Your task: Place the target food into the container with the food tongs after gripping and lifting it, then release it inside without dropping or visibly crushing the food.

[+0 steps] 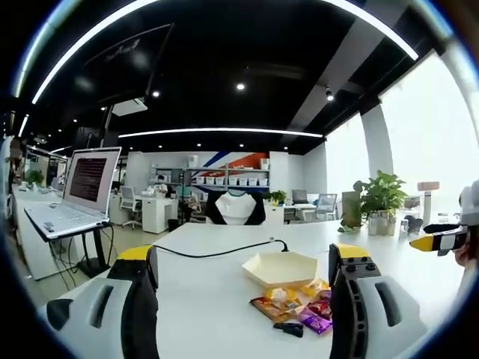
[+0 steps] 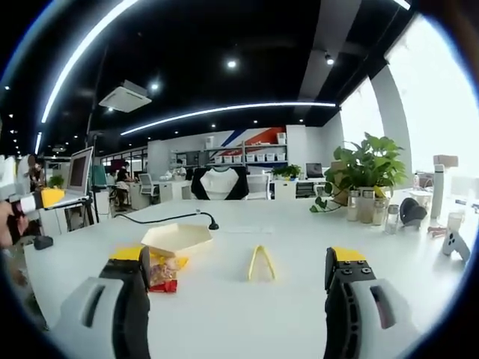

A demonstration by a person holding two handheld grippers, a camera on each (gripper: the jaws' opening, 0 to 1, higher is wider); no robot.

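Both grippers hover with fingers spread wide, gripping nothing — on the smooth white desk [image 2: 299, 247] lie yellow V-shaped plastic tongs [image 2: 261, 263], an angular pale-yellow paper tray [image 1: 281, 268] and crinkly foil snack packets [image 1: 299, 303] just beside it

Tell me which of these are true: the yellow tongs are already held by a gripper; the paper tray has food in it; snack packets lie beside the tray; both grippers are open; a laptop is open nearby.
1. Gripper holds the yellow tongs: false. They lie alone on the white table.
2. Paper tray has food in it: false. It looks empty.
3. Snack packets lie beside the tray: true.
4. Left gripper and right gripper are open: true, holding nothing.
5. A laptop is open nearby: true, on a stand.
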